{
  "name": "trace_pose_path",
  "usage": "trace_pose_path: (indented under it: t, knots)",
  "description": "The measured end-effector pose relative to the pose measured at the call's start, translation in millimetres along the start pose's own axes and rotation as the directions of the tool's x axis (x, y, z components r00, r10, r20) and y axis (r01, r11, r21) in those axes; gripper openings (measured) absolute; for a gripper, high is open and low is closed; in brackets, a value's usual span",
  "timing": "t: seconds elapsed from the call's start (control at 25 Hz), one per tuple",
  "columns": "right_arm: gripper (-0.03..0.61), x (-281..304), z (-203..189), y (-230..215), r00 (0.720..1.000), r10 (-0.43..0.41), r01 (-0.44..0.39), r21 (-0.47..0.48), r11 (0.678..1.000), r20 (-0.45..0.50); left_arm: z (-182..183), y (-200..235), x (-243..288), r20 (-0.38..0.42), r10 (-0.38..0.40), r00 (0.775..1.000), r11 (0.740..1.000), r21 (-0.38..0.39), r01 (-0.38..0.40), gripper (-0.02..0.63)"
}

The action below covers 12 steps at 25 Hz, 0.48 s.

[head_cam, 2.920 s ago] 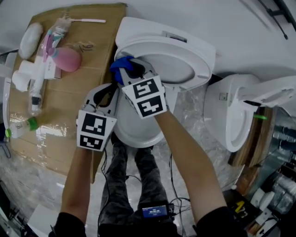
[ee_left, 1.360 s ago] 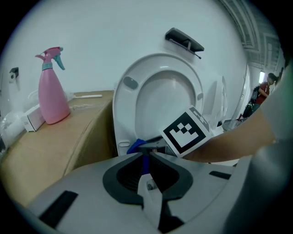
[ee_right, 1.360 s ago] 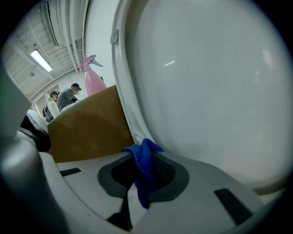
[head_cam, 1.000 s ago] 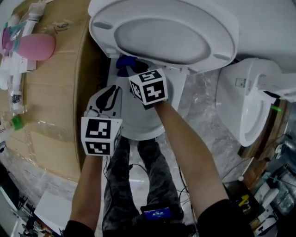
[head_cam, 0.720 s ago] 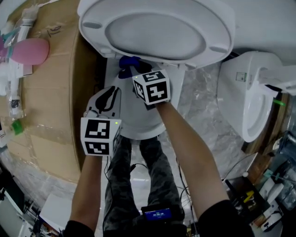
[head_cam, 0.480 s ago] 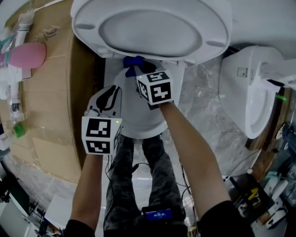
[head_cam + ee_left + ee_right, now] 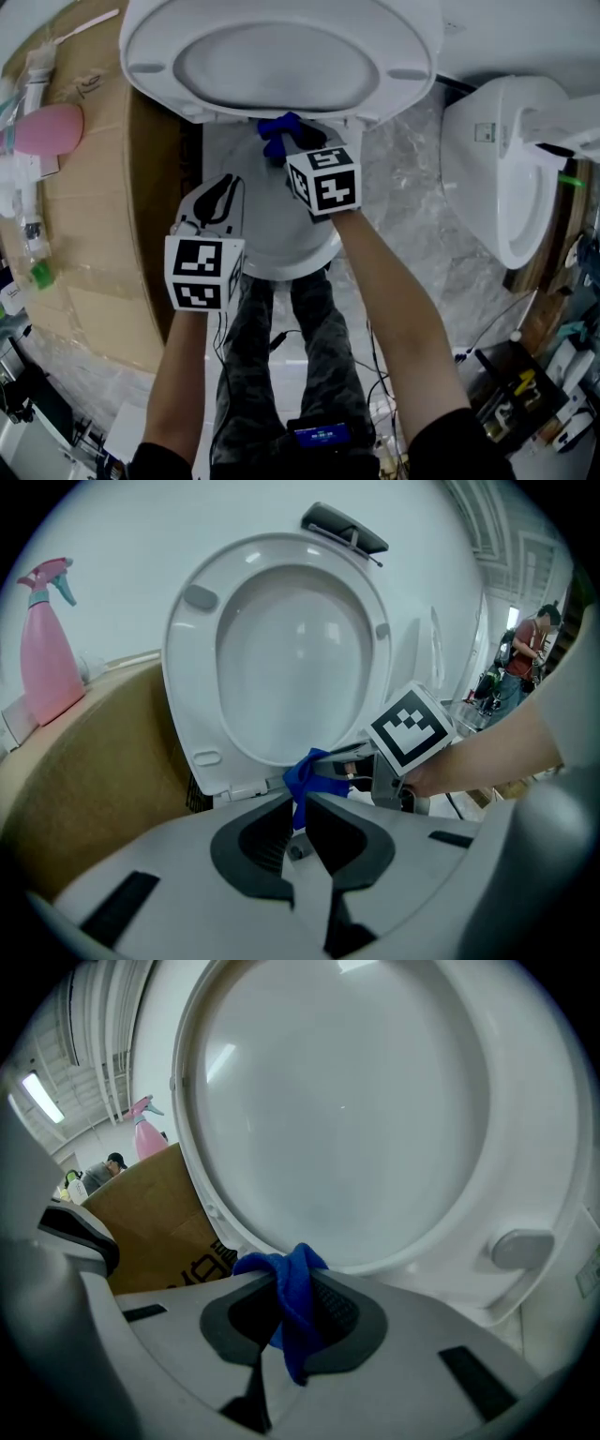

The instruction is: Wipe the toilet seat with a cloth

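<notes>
The toilet's white lid (image 7: 281,56) stands raised above the bowl (image 7: 267,248). My right gripper (image 7: 291,141) is shut on a blue cloth (image 7: 278,129) and holds it at the foot of the lid, near the hinge. In the right gripper view the cloth (image 7: 295,1316) hangs folded between the jaws of the right gripper (image 7: 292,1274), with the lid (image 7: 356,1119) close ahead. My left gripper (image 7: 220,192) hovers over the bowl's left side. Its jaws (image 7: 298,803) stand a thin slit apart with nothing in them. Beyond them show the cloth (image 7: 302,772) and the right gripper (image 7: 328,759).
Brown cardboard (image 7: 103,187) lies left of the toilet, with a pink spray bottle (image 7: 42,127) and other bottles on it. A second toilet (image 7: 506,159) stands at the right. The person's legs (image 7: 272,356) and cables are below. Another person (image 7: 530,644) stands far off.
My right gripper has carried the blue cloth to the right along the foot of the raised lid. The left gripper has kept nearly still over the bowl.
</notes>
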State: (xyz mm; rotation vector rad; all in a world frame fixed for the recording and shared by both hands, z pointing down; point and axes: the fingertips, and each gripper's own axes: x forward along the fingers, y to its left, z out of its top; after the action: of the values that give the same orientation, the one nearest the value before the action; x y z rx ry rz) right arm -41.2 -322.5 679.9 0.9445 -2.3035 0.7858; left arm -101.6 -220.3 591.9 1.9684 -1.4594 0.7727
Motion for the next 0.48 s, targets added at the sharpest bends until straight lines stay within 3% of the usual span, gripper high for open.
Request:
trace_pose_path:
  t: [0.48]
  knots:
    - [0.061,-37,-1,-43,0.997,-0.077,0.076,0.039,0.996,0.027,12,-32,9,-0.002,-0.037,0.999,0.998,0.044,0.037,0.048]
